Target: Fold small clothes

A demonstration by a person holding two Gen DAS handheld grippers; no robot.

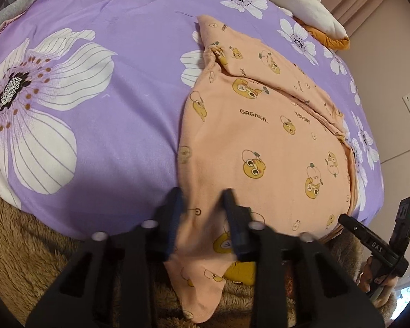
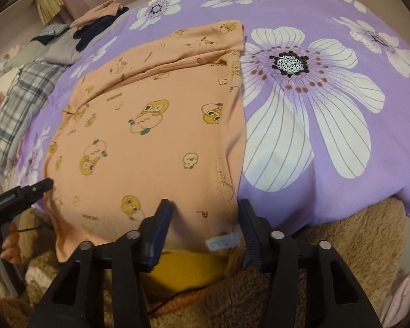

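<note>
A small peach garment (image 1: 262,142) printed with yellow cartoon faces lies on the purple flowered bedspread (image 1: 95,82), its near edge hanging over the bed's front. My left gripper (image 1: 203,199) is open, its fingers either side of the garment's near left corner. In the right wrist view the same garment (image 2: 150,125) lies flat with a folded band at its far end. My right gripper (image 2: 203,210) is open, straddling the near right hem by a white label (image 2: 222,241). Each gripper shows at the edge of the other's view.
A brown fluffy blanket (image 2: 355,246) lies below the bed's front edge, with a yellow item (image 2: 188,268) on it. Cream and orange cloths (image 1: 314,13) lie at the far right corner. Plaid, grey and dark clothes (image 2: 41,63) are piled at the left.
</note>
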